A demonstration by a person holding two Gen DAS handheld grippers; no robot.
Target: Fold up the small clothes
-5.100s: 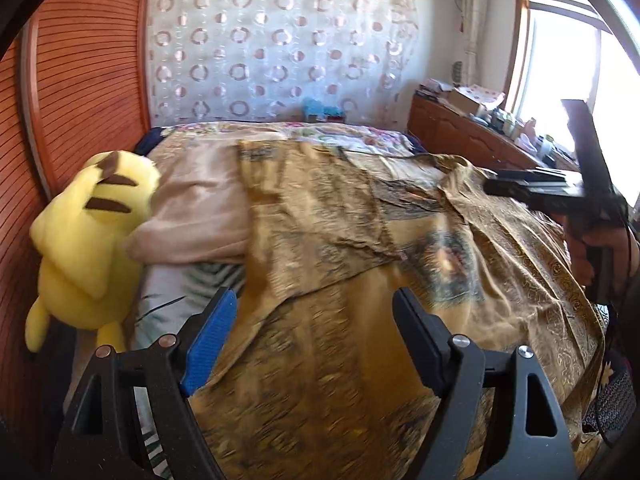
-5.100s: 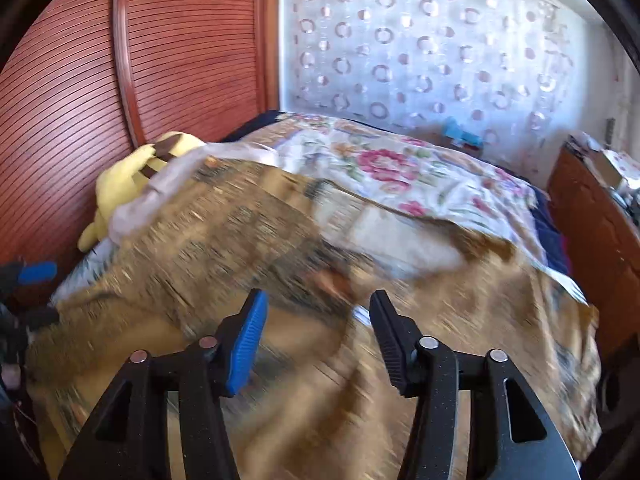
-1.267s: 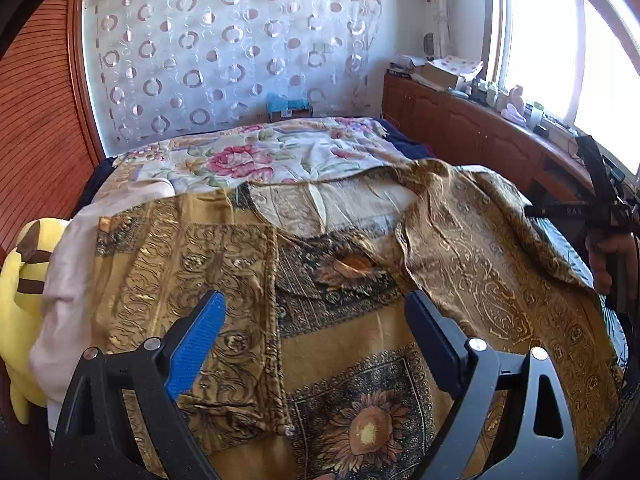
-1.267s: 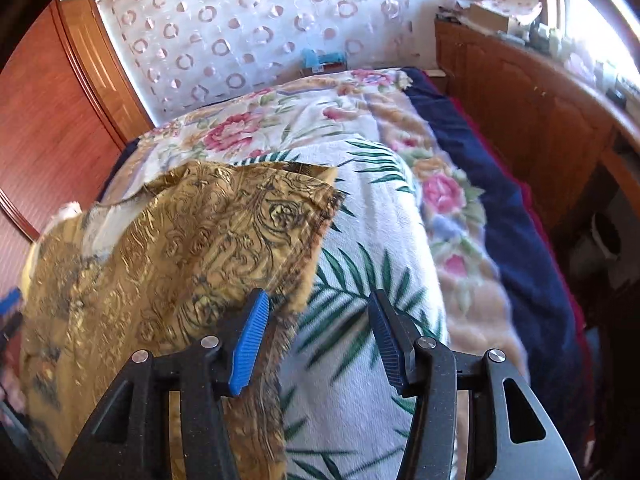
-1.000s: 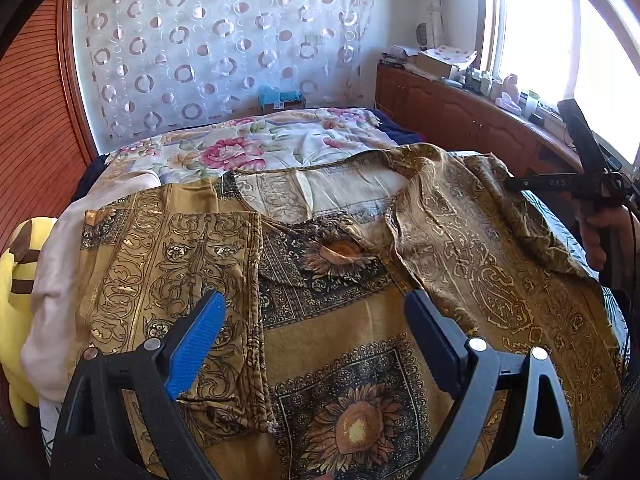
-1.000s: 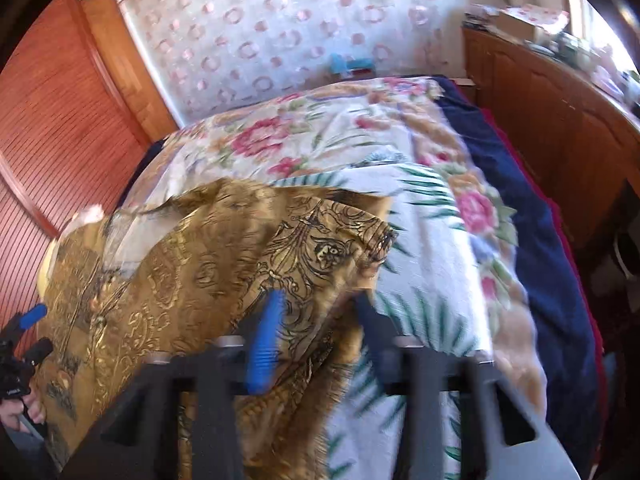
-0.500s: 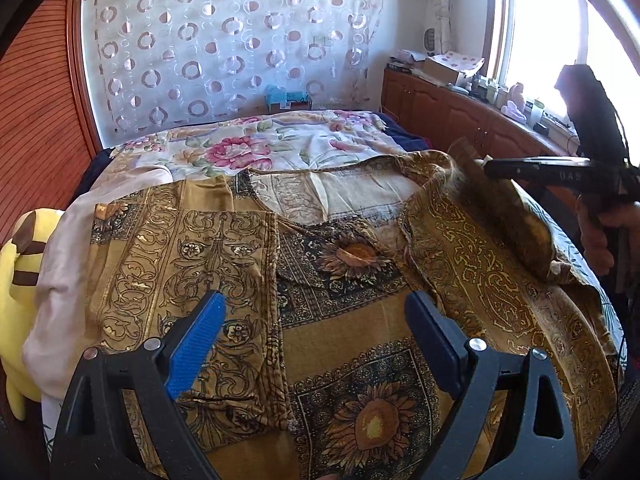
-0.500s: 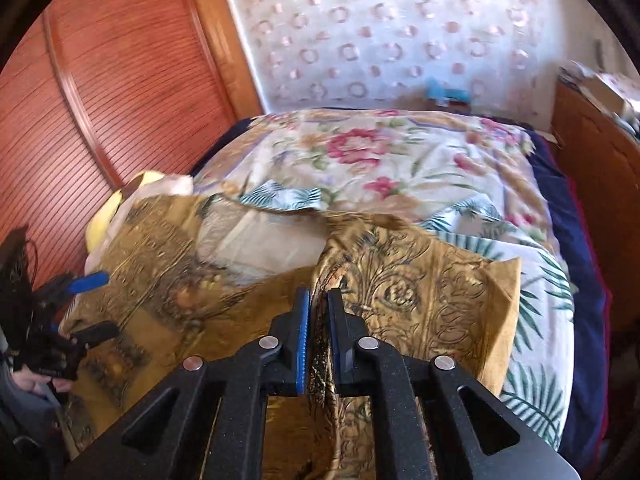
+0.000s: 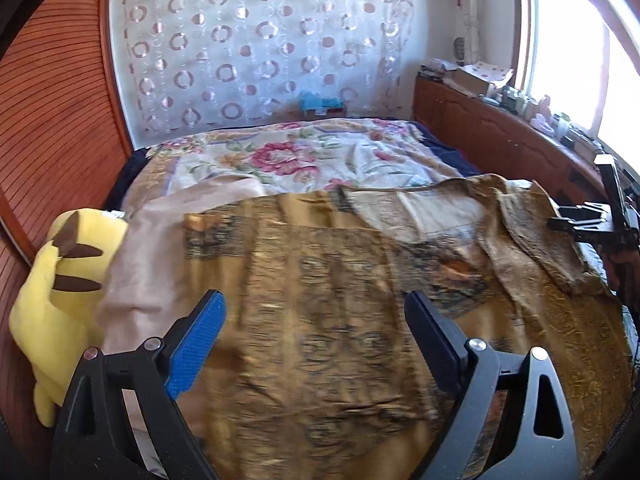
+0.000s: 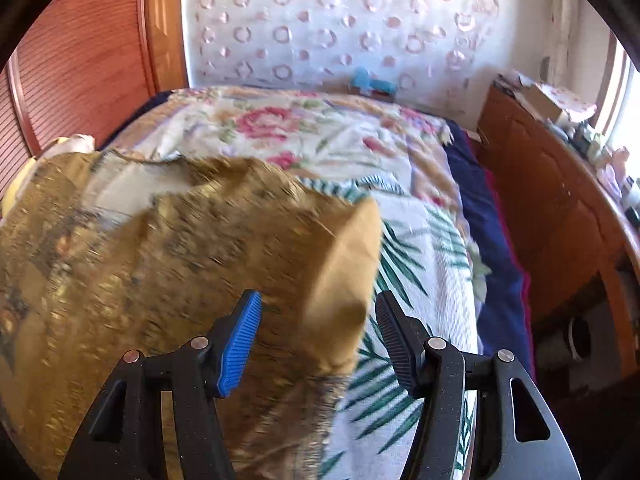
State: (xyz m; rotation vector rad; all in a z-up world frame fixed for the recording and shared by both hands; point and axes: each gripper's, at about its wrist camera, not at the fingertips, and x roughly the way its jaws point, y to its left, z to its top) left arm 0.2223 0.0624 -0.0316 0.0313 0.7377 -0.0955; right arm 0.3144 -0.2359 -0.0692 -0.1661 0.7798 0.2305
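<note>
A golden-brown patterned garment (image 9: pixel 320 288) lies spread over the bed, its left sleeve folded inward. It also shows in the right wrist view (image 10: pixel 160 264), where its right sleeve (image 10: pixel 344 264) lies folded back over the body, showing a plain tan underside. My left gripper (image 9: pixel 312 340) is open and empty just above the garment's lower part. My right gripper (image 10: pixel 316 336) is open, its jaws apart just above the folded sleeve, holding nothing. The right gripper also shows at the right edge of the left wrist view (image 9: pixel 592 224).
A yellow plush toy (image 9: pixel 52 276) and a beige cloth (image 9: pixel 156 248) lie at the bed's left side by a wooden wardrobe (image 9: pixel 52 120). A floral bedspread (image 9: pixel 296 160) covers the far half. A wooden cabinet (image 10: pixel 560 208) runs along the right.
My right gripper, shut on the right sleeve half a second ago, has opened and let it drop folded over the garment. My left gripper has swung left, staying open.
</note>
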